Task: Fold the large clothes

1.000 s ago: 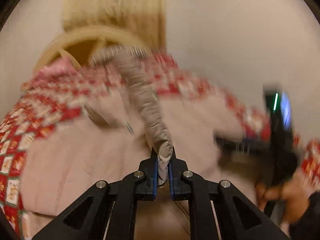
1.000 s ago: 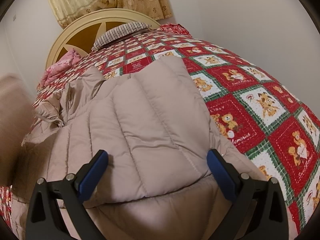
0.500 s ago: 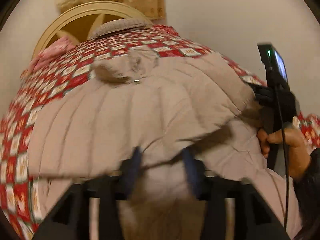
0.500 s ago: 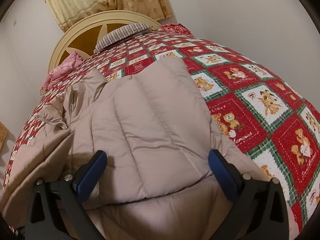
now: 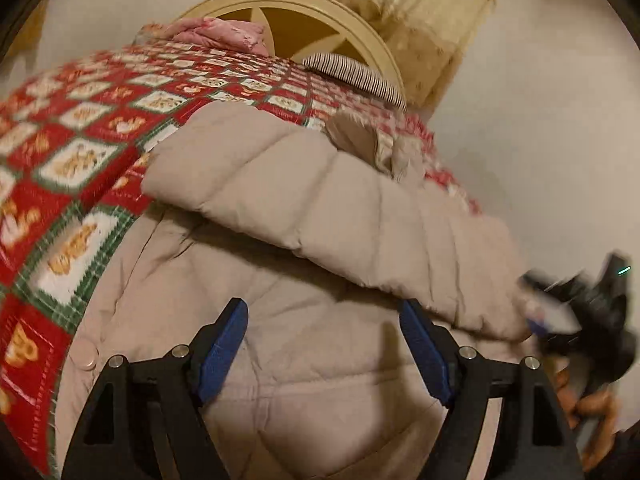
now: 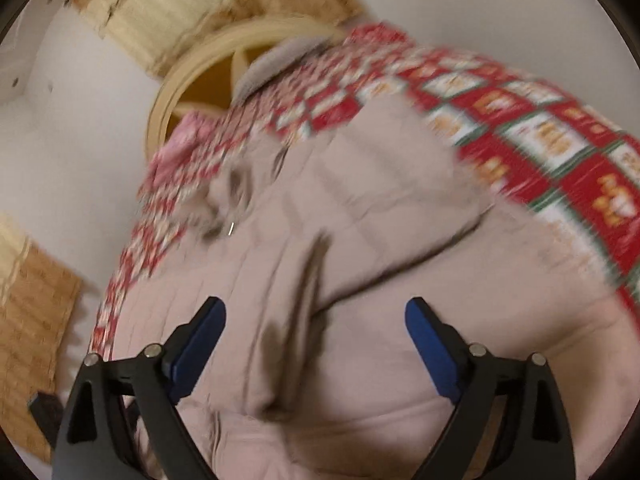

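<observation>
- Two pairs of tongs hang over a beige quilted jacket [image 5: 280, 340] spread on the bed [image 5: 80, 168]; neither holds anything.
- Left tongs [image 5: 324, 344]: jaws wide apart and opening, blue pads clear of the cloth, with only the jacket's lower panel lying beyond and beneath them. A second ago they were pinched on a narrow roll of the jacket lifted off the bed; that part has since been let go and now lies as a folded flap [image 5: 328, 204] just ahead of them, across the body.
- Right tongs [image 6: 316, 336]: jaws wide and easing closed, nothing between the pads; a deep crease [image 6: 308, 280] in the jacket runs forward from between them. The view was steady earlier and is now blurred and tilted.
- Step in hand, as I judge it: one side fold has just been laid down and released.
- Next move likely calls for picking a fresh edge, probably the near hem below both tongs or the side off to the right, gripping a firm pinch of the puffy fabric and carrying it over without dragging the laid flap.
</observation>
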A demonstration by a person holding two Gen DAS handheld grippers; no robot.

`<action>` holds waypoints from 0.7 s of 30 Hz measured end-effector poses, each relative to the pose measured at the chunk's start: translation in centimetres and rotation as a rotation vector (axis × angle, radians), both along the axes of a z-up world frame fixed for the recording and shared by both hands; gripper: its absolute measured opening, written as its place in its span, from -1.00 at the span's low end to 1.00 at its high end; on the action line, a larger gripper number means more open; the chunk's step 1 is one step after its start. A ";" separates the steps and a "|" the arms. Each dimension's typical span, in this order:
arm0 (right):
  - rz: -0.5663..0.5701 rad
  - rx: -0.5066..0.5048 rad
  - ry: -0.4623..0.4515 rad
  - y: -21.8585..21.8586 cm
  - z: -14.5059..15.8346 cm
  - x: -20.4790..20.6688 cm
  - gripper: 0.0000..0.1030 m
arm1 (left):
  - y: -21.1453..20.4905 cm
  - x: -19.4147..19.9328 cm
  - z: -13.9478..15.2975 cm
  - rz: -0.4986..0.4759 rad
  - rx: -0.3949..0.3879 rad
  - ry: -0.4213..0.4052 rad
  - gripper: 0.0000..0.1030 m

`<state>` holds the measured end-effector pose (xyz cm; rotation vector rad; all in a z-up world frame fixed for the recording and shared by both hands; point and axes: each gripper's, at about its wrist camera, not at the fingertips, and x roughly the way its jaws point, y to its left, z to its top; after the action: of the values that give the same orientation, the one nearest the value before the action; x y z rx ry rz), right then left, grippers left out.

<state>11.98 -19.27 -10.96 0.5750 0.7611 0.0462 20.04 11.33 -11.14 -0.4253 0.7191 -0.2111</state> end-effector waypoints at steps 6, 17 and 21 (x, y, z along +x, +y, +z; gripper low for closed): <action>0.107 -0.215 0.085 5.1 -0.2 2.0 -0.57 | 1.4 -0.3 -0.5 0.026 -0.106 -0.018 0.53; -0.006 -0.505 -0.115 4.0 7.5 2.2 -0.77 | 1.8 -0.5 -0.5 0.028 -0.109 -0.017 0.53; -0.037 -0.645 -0.034 3.3 4.2 4.0 -0.76 | 1.7 -0.4 -0.7 0.028 -0.100 -0.009 0.53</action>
<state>15.93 -15.99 -6.79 -0.0260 0.6840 -0.2172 19.60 13.05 -11.81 -0.5294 0.6952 -0.2235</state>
